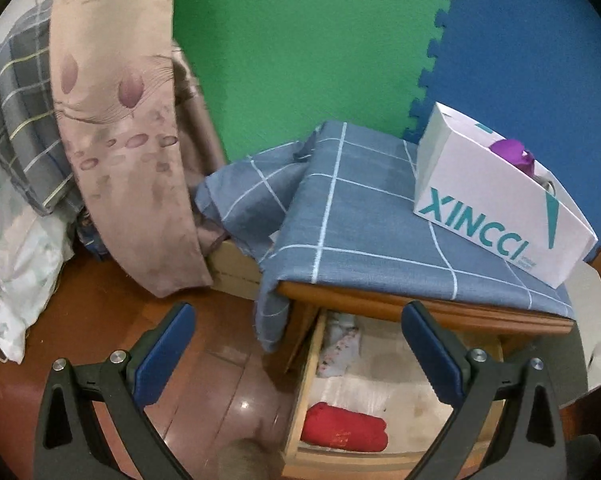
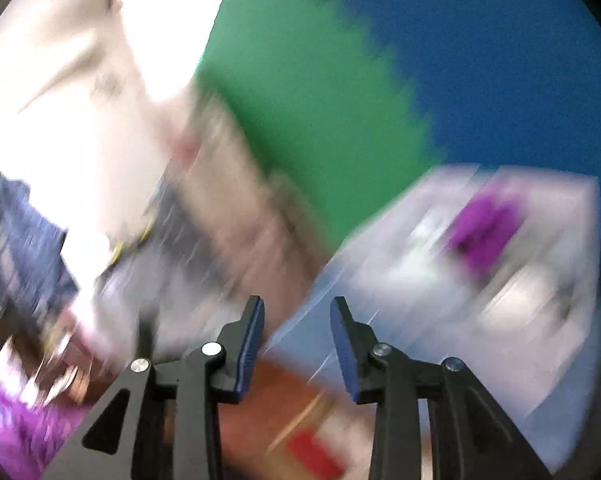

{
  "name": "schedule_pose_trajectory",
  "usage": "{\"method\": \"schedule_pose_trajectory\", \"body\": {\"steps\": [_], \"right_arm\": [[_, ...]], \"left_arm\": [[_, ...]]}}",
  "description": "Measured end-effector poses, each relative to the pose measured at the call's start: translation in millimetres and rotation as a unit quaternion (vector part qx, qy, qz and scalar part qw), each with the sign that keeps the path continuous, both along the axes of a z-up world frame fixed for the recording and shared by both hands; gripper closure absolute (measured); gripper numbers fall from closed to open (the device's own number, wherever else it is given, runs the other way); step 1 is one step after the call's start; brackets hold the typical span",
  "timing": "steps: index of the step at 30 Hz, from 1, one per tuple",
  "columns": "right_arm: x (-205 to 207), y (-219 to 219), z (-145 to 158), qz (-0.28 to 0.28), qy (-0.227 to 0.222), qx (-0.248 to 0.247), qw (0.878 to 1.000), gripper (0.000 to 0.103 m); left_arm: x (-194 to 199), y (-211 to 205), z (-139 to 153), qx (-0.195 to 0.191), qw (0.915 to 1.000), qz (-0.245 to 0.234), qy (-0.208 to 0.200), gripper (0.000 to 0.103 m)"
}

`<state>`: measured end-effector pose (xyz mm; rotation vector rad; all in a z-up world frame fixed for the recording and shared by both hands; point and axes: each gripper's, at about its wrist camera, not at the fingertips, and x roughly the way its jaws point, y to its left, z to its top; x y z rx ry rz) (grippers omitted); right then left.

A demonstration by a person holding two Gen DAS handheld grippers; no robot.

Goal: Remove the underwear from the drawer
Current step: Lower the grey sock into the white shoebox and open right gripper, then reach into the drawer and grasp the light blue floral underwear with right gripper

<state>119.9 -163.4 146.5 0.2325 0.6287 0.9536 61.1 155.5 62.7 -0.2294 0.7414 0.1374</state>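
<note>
The wooden drawer (image 1: 312, 364) of a bedside cabinet stands pulled out. A rolled red piece of underwear (image 1: 344, 428) lies at its front, and a folded floral cloth (image 1: 338, 344) lies at the back left. My left gripper (image 1: 298, 320) hangs open above the drawer's left side, nothing between its blue pads. The right wrist view is heavily blurred. In it my right gripper (image 2: 297, 312) is open with a narrow gap and holds nothing. The red roll (image 2: 314, 454) shows as a smear low between its arms.
A blue checked cloth (image 1: 364, 216) covers the cabinet top, where a white XINCCI box (image 1: 496, 208) with a purple item (image 1: 512, 152) stands. A pink floral pillow (image 1: 120, 128) and checked bedding (image 1: 24, 128) lean at left. Green and blue foam mats (image 1: 308, 48) line the wall.
</note>
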Motion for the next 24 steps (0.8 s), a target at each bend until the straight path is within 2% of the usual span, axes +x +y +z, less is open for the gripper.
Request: {"method": "schedule_pose_trajectory", "body": {"steps": [2, 4, 6, 9, 10, 12, 14, 16, 18, 19, 21, 24], "right_arm": [[-23.6, 52.5, -50.9, 0.059, 0.042, -0.082, 0.994, 0.068], [-33.2, 100.3, -104.8, 0.103, 0.078, -0.172, 0.977, 0.068], [-30.7, 136.3, -147.3, 0.135, 0.101, -0.224, 0.96, 0.068], [-14.7, 177.1, -193.1, 0.162, 0.13, -0.293, 0.933, 0.068], [-8.6, 188.5, -204.4, 0.164, 0.128, -0.31, 0.928, 0.068], [5.5, 209.7, -229.1, 0.182, 0.164, -0.339, 0.908, 0.068], [7.5, 220.1, -249.3, 0.193, 0.17, -0.367, 0.894, 0.068], [8.8, 230.3, -265.4, 0.214, 0.194, -0.373, 0.881, 0.068], [13.3, 239.1, -280.4, 0.223, 0.194, -0.395, 0.87, 0.061], [19.1, 242.7, -285.9, 0.213, 0.191, -0.405, 0.868, 0.054], [21.7, 246.7, -300.6, 0.211, 0.194, -0.43, 0.856, 0.053], [20.9, 235.4, -311.4, 0.2, 0.221, -0.432, 0.851, 0.053]], "left_arm": [[-2.2, 7.6, -0.6, -0.022, 0.9998, 0.003, 0.002, 0.001], [-4.5, 15.3, -2.5, -0.044, 0.999, 0.007, 0.006, 0.001], [-6.6, 21.6, -4.4, -0.064, 0.9979, 0.006, 0.01, 0.001], [-8.8, 26.1, -7.3, -0.069, 0.9975, 0.008, 0.015, 0.001], [-9.0, 28.4, -8.8, -0.071, 0.9973, 0.01, 0.018, 0.001], [-8.1, 32.3, -12.0, -0.083, 0.9962, 0.009, 0.024, 0.001], [-6.1, 36.3, -15.0, -0.095, 0.995, 0.008, 0.029, 0.001], [-3.5, 40.5, -18.6, -0.11, 0.9932, 0.008, 0.036, 0.001], [-0.5, 44.4, -23.4, -0.133, 0.9901, 0.006, 0.043, 0.001], [0.3, 45.6, -25.6, -0.141, 0.989, 0.006, 0.046, 0.001], [1.5, 46.8, -28.6, -0.149, 0.9875, 0.007, 0.052, 0.001], [1.6, 47.1, -31.8, -0.156, 0.9861, 0.007, 0.057, 0.001]]}}
